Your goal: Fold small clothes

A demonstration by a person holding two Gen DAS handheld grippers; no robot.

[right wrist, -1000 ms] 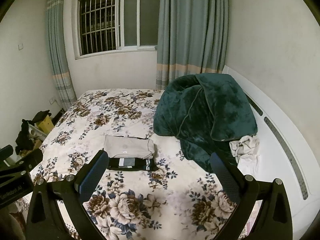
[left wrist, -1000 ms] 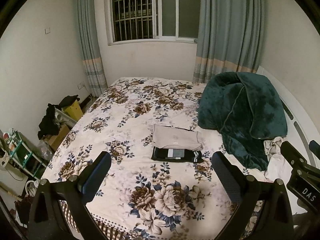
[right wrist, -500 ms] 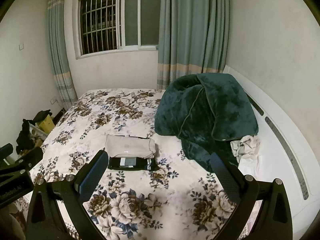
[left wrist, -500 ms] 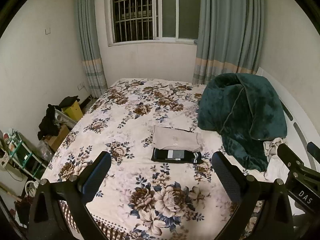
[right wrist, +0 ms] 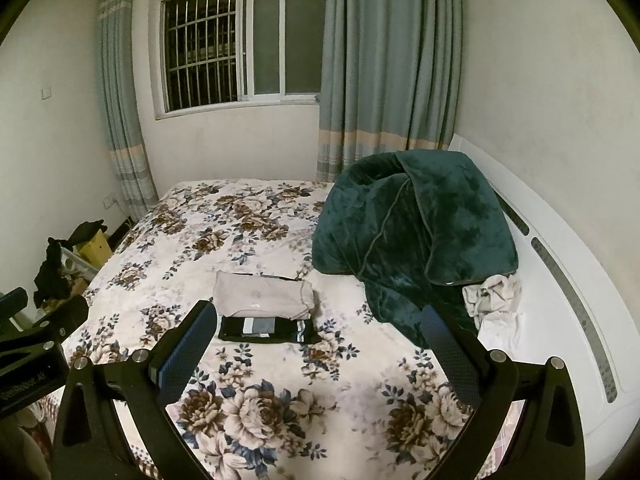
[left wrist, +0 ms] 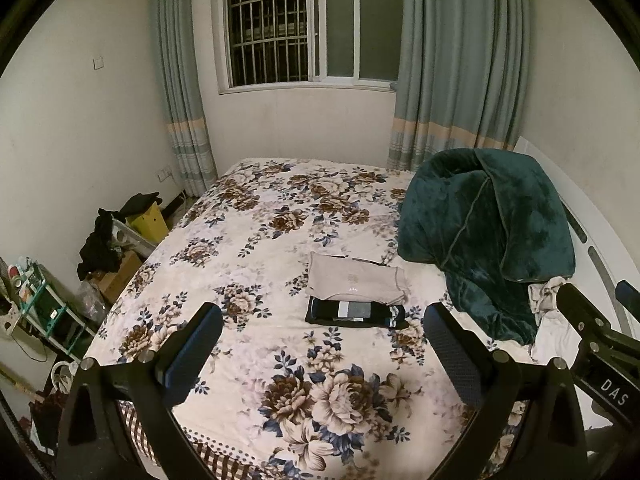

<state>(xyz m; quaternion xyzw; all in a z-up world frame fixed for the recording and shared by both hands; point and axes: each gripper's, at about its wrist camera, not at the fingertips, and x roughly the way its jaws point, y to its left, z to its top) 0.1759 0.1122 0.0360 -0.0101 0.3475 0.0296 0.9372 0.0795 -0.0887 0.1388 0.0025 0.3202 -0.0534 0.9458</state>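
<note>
A bedroom seen from two claws held side by side above the near edge of a bed covered in a cream floral sheet. The left claw and the right claw both have their jaws spread wide and hold nothing; neither touches any cloth.

Near the middle of the bed, a little toward its right side, lie two folded pieces. A beige folded garment sits flat, and a black folded garment with a pale grey band lies touching its near edge. Both look neatly squared, so these seem finished.

At the bed's right edge, beside the white headboard, a heaped dark green blanket takes up much room. A crumpled whitish garment lies against its near right side. This looks like the next piece to fold.

To do that well, the right claw, being nearer, likely should pinch a single edge of the crumpled cloth, not the blanket beneath. Carry it to the open floral area near the bed's front edge, clear of the folded pair. Then both claws can spread it flat before folding.
</note>
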